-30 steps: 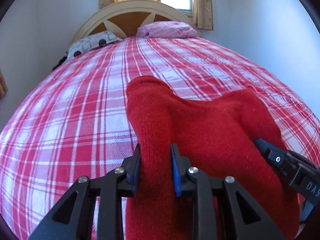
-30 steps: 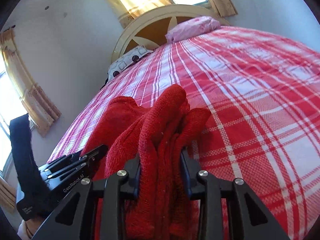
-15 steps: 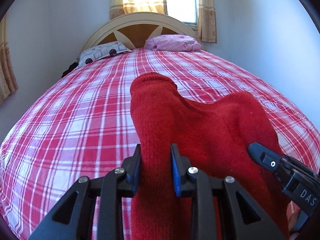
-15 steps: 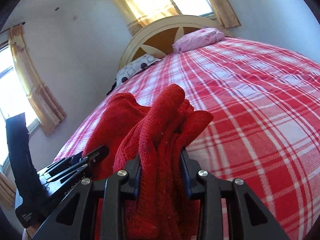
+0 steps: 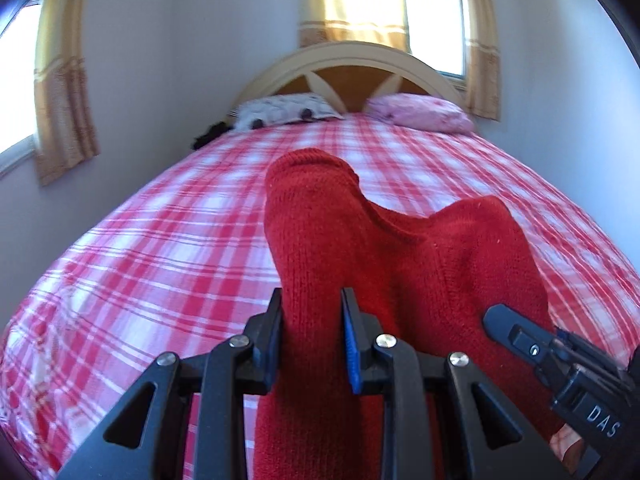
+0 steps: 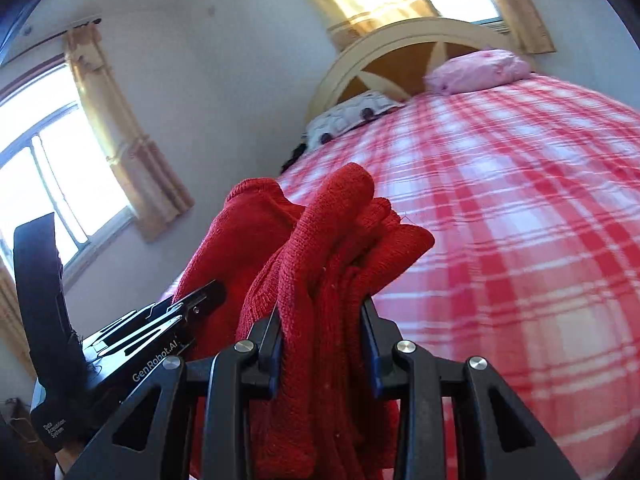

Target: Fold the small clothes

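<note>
A red knitted garment (image 5: 360, 248) hangs lifted above the bed, held at two points. My left gripper (image 5: 313, 334) is shut on one bunched corner of it, the knit sticking up past the pads. My right gripper (image 6: 323, 340) is shut on another thick bunch of the red garment (image 6: 320, 264), folds spilling over the fingers. The right gripper shows in the left wrist view at the lower right (image 5: 516, 332), against the cloth. The left gripper appears in the right wrist view at the lower left (image 6: 192, 300). The garment's lower part is hidden below both grippers.
The bed (image 5: 140, 248) with a red and white plaid sheet fills the space ahead. A patterned pillow (image 5: 284, 110) and a pink pillow (image 5: 420, 114) lie against the cream headboard (image 5: 352, 56). Curtained windows stand behind the headboard and on the left wall (image 6: 60, 168).
Both grippers have risen and drawn back from the headboard with the garment still clamped. More wall, window and curtain show above the bed. The grips are the same.
</note>
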